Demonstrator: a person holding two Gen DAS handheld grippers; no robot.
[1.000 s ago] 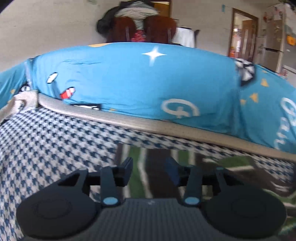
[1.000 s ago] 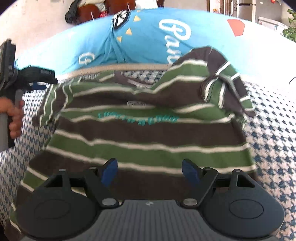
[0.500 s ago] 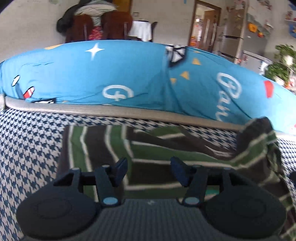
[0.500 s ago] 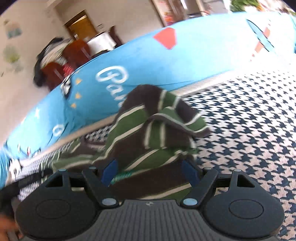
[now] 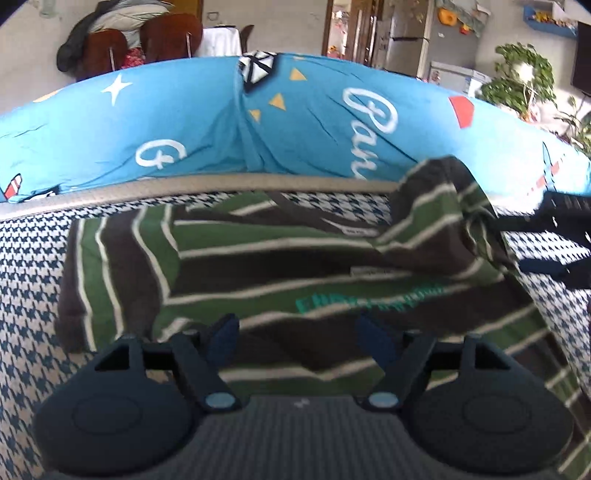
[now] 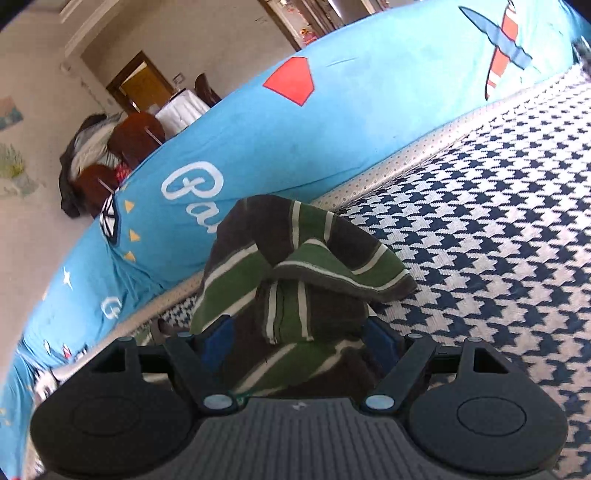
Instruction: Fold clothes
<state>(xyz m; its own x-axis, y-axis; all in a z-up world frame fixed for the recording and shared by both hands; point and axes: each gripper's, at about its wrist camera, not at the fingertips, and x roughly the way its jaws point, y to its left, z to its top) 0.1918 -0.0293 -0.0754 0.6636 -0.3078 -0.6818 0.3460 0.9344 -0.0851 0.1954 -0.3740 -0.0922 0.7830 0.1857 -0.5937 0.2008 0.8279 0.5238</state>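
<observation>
My left gripper is spreading its jaws right now, nothing pinched between them, only the striped shirt lying flat on the surface beneath. The shirt's near hem is cut off behind my gripper body, and the teal lettering across its chest is too smeared to read. A label near the collar is just a pale blur.

My right gripper has its jaws standing wide, and the bunched sleeve of the shirt rises right between them. Whether the blue pads actually touch the cloth I cannot tell; the fabric hides their inner faces. In the left view that same sleeve stands up at the shirt's right side, and a dark blurred shape at the far right edge is too smeared to identify.

The shirt is spread on a houndstooth cover, navy and white, with a beige piped edge running along its far side. Beyond that edge a bright blue printed sheet swells up, white script on it partly covered by the sleeve. Farther back: brown chairs heaped with clothes, an open doorway, a refrigerator, and a leafy houseplant at the far right.
</observation>
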